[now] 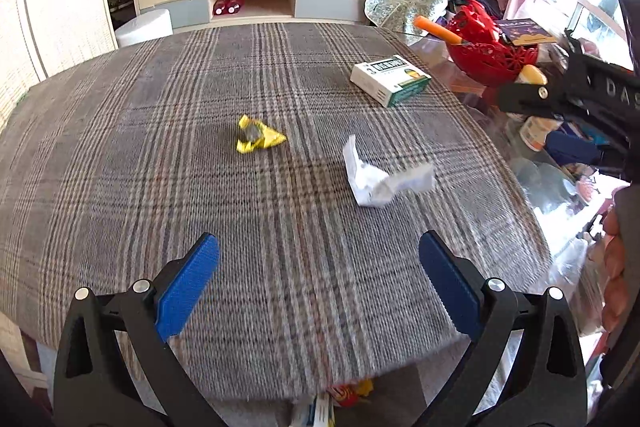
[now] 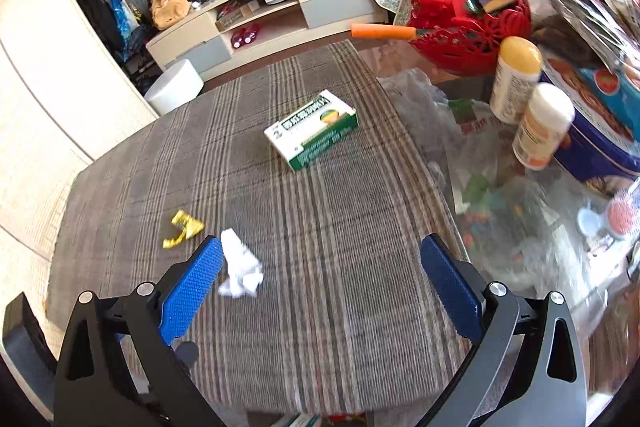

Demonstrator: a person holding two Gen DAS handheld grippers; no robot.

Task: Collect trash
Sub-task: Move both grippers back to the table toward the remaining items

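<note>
Both grippers, left gripper and right gripper, hang spread wide and empty above the plaid cloth; crumpled white paper, yellow wrapper and green-white box lie apart on it.

Both wrist views look down across the plaid tablecloth, sharing the green-and-white box.

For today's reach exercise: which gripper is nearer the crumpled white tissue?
Right gripper: the tissue lies beside its left finger. The left gripper hangs farther back.
</note>
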